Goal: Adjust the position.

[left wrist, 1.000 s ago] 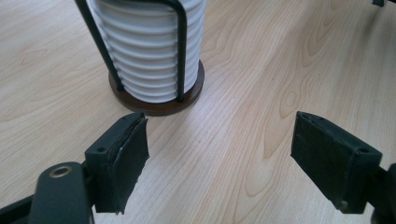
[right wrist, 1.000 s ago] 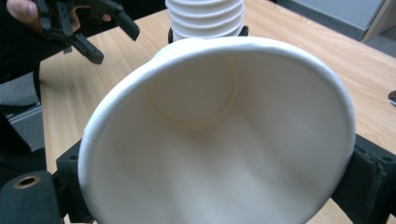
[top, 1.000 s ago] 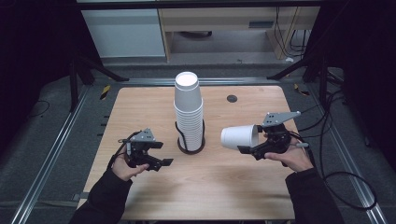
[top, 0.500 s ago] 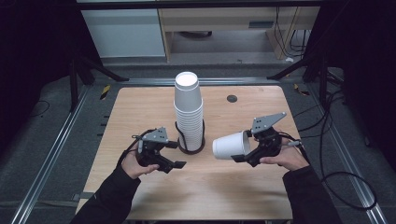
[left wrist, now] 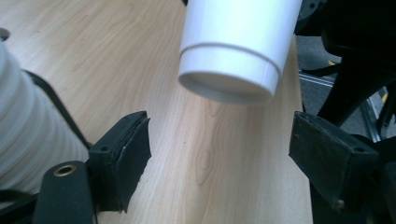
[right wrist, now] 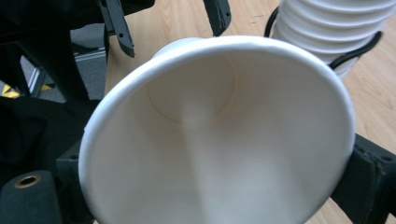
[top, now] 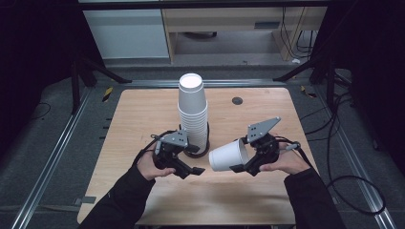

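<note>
Single white paper cup point(top: 228, 155) is held on its side above the table point(top: 143, 114), right of centre and toward the near edge. Its closed base points left, its open mouth right, toward the right gripper point(top: 241, 167).

Right gripper: jaws clamp the cup at the rim, one on either side of the mouth. In the right gripper view the cup's interior point(right wrist: 210, 135) faces the camera, with a black jaw pressed against the rim on each side.

Left gripper point(top: 193, 170) is just left of the cup, low over the table, pointing right at the cup's base. Its jaws have just been closing somewhat but stand well apart with nothing between them. In the left gripper view the cup's base point(left wrist: 229, 86) hangs beyond and above the gap between the jaws, not touching either.

Tall stack of white cups point(top: 193, 112) stands upright at table centre, mouths down, just beyond the left gripper. A black ring point(top: 203, 151) circles the bottom of the stack.

Small dark round spot point(top: 237, 100) lies on the table toward the far right, well apart from the cup.
</note>
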Available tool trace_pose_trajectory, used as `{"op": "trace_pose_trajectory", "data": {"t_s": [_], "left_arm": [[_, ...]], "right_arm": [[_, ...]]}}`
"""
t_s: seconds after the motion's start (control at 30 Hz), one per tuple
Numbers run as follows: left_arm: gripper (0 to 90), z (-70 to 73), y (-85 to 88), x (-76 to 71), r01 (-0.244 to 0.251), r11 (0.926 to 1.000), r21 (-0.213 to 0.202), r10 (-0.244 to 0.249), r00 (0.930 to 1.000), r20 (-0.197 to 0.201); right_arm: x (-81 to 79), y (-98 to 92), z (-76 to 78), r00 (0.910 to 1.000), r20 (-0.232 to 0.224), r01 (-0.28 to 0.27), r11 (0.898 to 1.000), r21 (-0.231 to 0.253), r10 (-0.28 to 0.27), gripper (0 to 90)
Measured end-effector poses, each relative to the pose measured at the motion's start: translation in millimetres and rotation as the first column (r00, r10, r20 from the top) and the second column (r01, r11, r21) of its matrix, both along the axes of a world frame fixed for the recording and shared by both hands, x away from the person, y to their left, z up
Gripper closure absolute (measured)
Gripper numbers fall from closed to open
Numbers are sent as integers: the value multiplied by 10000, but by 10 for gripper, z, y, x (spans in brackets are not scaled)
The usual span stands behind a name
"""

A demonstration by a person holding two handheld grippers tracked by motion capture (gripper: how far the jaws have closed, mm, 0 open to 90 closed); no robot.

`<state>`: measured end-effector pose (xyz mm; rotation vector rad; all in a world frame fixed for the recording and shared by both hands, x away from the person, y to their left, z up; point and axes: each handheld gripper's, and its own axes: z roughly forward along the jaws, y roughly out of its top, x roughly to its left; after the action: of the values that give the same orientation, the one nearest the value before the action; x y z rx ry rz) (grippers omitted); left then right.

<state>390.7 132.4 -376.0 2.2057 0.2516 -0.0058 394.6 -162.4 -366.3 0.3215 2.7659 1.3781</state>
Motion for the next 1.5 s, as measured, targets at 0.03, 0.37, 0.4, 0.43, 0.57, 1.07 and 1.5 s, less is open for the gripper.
{"op": "trace_pose_trajectory", "data": {"t_s": [0.03, 0.37, 0.4, 0.43, 0.57, 1.07, 1.5], "left_arm": [[195, 0, 0, 0, 0, 10000, 0, 0, 10000, 0], [175, 1, -162, -2, 474, 9986, 220, -471, 9988, -139], [174, 0, -176, -3, 489, 9986, 225, -485, 9987, -158], [171, -1, -188, -1, 513, 9984, 227, -508, 9985, -187], [164, -23, -237, 2, 592, 9979, 266, -585, 9979, -268], [206, -84, -341, 23, 819, 9955, 486, -791, 9952, -570], [191, -97, -354, 26, 822, 9950, 570, -782, 9945, -697]], "right_arm": [[0, 0, 0, 10000, 0, 0, 10000, 0, 0, 99], [6, 137, -32, 9985, -90, -540, 9982, -245, 538, 100], [5, 143, -33, 9983, -105, -567, 9981, -240, 565, 100], [1, 154, -36, 9982, -99, -588, 9978, -294, 585, 100], [-5, 191, -42, 9975, -22, -706, 9972, -233, 706, 100], [-14, 285, -47, 9941, 292, -1042, 9946, -3, 1042, 99], [-18, 300, -58, 9937, 246, -1093, 9939, -161, 1096, 100]]}}
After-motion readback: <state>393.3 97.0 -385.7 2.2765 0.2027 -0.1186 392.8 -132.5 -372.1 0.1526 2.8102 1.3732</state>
